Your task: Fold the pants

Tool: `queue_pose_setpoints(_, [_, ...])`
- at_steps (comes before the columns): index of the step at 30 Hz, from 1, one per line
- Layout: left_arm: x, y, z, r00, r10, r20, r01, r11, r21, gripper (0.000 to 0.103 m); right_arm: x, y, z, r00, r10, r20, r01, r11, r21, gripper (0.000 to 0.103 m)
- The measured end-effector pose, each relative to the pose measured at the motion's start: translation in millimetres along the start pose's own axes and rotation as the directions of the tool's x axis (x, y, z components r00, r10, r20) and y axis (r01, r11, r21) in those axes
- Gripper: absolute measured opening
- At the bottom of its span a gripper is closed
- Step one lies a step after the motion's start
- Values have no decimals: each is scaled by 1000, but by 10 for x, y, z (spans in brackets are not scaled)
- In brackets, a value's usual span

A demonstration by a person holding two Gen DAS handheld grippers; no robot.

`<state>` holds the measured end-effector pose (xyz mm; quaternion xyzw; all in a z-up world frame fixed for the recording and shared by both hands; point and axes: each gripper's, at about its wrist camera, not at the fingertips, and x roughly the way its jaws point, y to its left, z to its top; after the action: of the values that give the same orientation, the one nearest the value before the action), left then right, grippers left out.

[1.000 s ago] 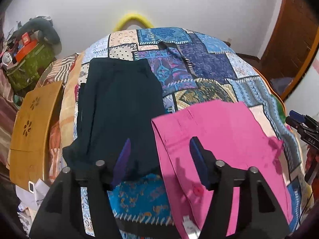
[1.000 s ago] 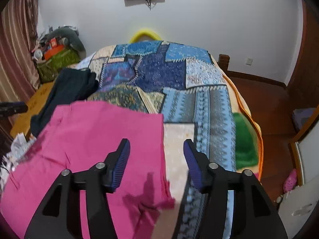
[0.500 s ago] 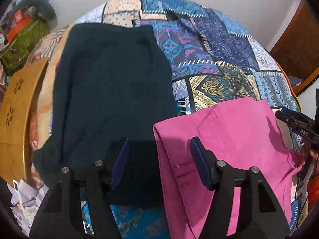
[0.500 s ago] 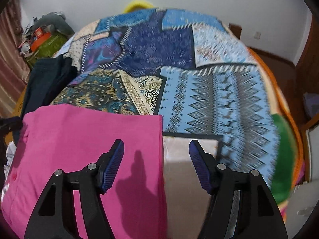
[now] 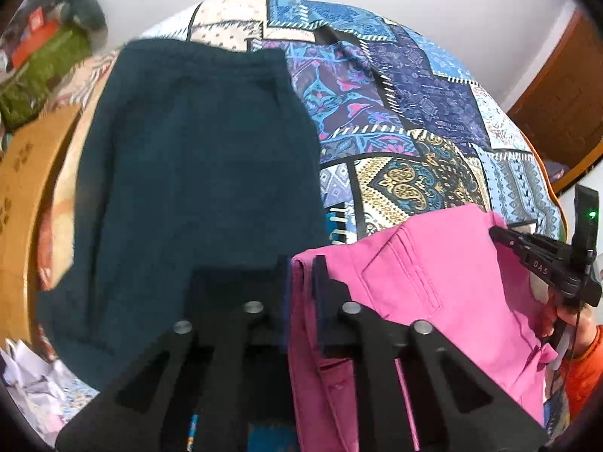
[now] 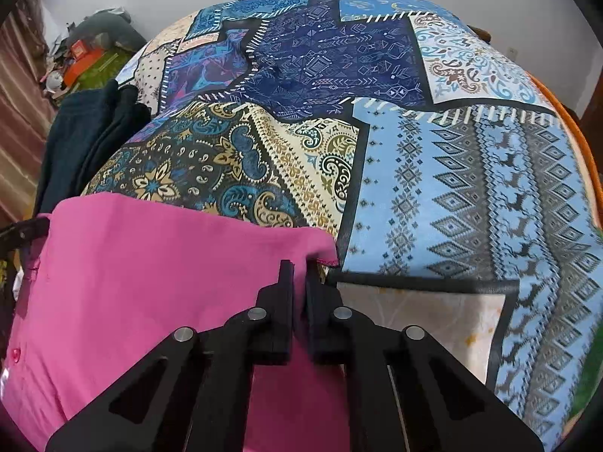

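- On the bed, over a patchwork bedspread of blue, navy and paisley panels, lie the pink pants, spread flat near the close edge.
- The left gripper has its two black fingers drawn in tight on the left edge of the pink pants, where the cloth is doubled over; a thick fold of pink stands pinched between them.
- The right gripper is likewise closed to a narrow slit, and the far right corner of the pink cloth, with its stitched hem, is nipped between the finger ends.
- From the left wrist view the right gripper shows at the far side of the pants, black with a small green light on it, and an orange-sleeved hand behind it.
- A welt pocket seam runs across the pink fabric just beyond the left gripper's fingers, and in the right wrist view a pink button shows at the left rim of the cloth.
- A dark teal garment lies flat on the bed just left of the pink pants, touching or overlapping them near the left gripper.
- Off the left side of the bed stands a low wooden table with flower cut-outs, and a green bag with clutter beyond it by the white wall.
- Crumpled white paper lies low at the left.
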<state>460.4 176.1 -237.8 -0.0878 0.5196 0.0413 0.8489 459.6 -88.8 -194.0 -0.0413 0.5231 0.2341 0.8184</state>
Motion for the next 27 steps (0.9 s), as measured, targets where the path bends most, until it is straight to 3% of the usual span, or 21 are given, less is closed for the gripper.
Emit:
queue_pose_setpoints(6, [-403,-90,139,993,75,92,-82,994,70,8,-436,33,36,990,-16,142,15,1000,8,4])
queue_pose_setpoints(13, [-924,-196,234,983,45,177,-60,995,76,8,-1149,95,165,961,14,275,-18,1000,11,4])
queue_pose_setpoints(27, [-1724,-568,-471,968,15,249,-63,980,188,8,-1900,314,-285,945,25,327,-19,1000,-22,4])
